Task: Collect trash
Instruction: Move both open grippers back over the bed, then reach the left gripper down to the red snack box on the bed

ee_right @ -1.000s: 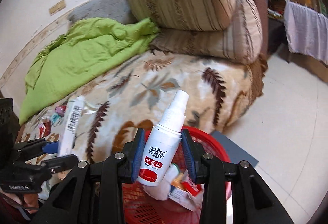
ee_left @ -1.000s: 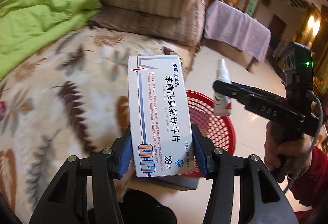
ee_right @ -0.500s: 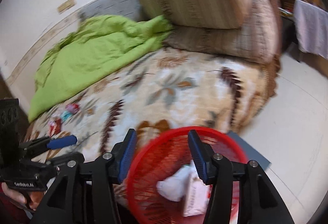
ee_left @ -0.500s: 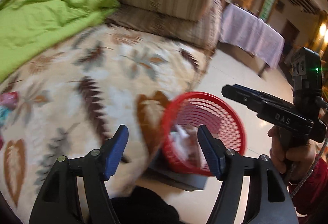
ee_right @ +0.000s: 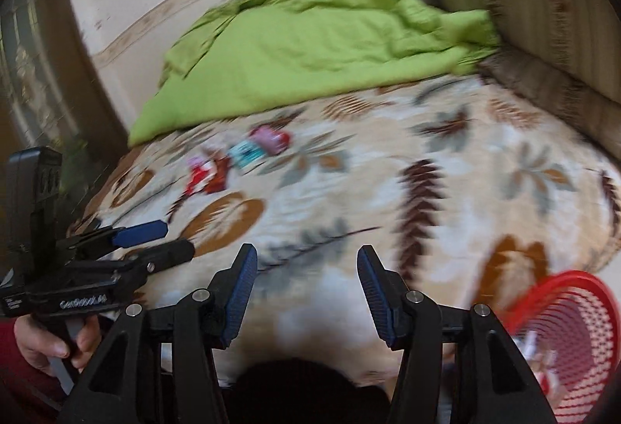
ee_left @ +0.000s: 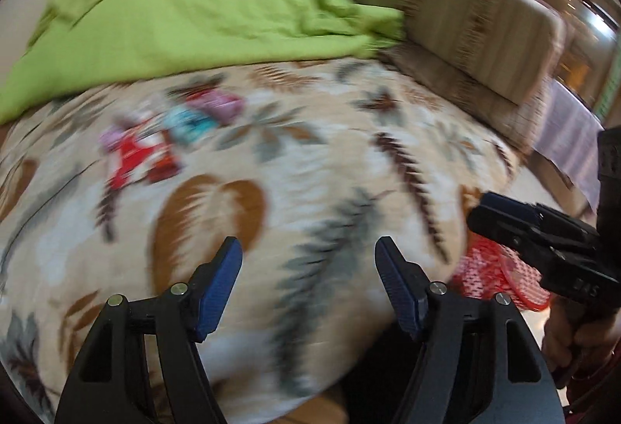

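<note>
- Left wrist view: the left gripper (ee_left: pixel 308 284) has its jaws spread wide with nothing between the blue pads; it is held over the leaf-patterned blanket (ee_left: pixel 318 168).
- Right wrist view: the right gripper (ee_right: pixel 306 288) is likewise spread wide and empty, over the same blanket (ee_right: pixel 388 191).
- Landmark: the red mesh basket (ee_right: pixel 562 338) stands off the blanket's near edge, at the lower right of the right wrist view. White and red items lie inside it; they are too blurred to identify. In the left wrist view, the basket (ee_left: pixel 500 269) is partly hidden behind the right gripper's body.
- Remaining trash: a cluster of small wrappers (ee_right: pixel 236 160), red, teal and pink, lies on the blanket, well apart from the basket, on the far side of both grippers. The same cluster (ee_left: pixel 170 137) appears at upper left of the left wrist view.
- Surroundings: a green quilt (ee_right: pixel 310 47) lies bunched beyond the wrappers. Striped cushions (ee_right: pixel 543 16) are stacked at the blanket's end, beyond the basket.
- Obstruction: nothing lies on the blanket between the grippers and the wrappers. Motion blur limits detail in both views.
- A hand (ee_right: pixel 50 342) with a red sleeve holds the left gripper's handle.
</note>
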`<move>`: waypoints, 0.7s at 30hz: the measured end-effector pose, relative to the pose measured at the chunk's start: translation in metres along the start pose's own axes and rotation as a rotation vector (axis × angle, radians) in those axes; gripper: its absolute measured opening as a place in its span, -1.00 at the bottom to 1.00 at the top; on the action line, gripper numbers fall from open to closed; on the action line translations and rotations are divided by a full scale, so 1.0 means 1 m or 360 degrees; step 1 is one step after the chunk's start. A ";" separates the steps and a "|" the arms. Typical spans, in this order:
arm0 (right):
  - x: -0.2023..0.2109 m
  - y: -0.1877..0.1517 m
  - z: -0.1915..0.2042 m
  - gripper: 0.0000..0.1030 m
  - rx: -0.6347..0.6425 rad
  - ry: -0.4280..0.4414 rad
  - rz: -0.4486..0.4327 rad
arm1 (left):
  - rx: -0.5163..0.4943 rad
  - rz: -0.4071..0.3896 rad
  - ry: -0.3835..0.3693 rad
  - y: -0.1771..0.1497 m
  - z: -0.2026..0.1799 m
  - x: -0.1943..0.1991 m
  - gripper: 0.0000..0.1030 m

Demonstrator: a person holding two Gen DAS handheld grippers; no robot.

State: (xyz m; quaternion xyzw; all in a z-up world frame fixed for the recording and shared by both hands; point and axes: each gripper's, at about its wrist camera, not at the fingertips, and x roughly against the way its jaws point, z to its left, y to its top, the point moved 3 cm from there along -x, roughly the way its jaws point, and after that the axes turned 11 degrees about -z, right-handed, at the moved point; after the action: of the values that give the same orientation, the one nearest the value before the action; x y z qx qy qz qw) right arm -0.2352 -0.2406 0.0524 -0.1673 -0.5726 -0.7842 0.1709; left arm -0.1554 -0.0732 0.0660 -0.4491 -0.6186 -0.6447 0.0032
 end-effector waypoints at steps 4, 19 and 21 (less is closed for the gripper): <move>-0.033 -0.002 0.027 0.13 0.0026 0.0061 0.0056 | 0.0126 -0.0009 0.0128 0.004 0.054 0.001 0.48; -0.094 -0.015 0.033 0.13 -0.0069 0.0130 0.0123 | 0.0617 0.0086 0.0427 0.047 0.181 -0.089 0.52; -0.094 -0.015 0.034 0.13 -0.0074 0.0150 0.0116 | 0.0637 0.0078 0.0467 0.054 0.190 -0.106 0.53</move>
State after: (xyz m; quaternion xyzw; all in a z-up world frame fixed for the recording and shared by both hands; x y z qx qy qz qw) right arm -0.1566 -0.1968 0.0069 -0.1547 -0.5392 -0.7975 0.2222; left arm 0.0470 0.0075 0.0151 -0.3559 -0.7159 -0.5673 0.1975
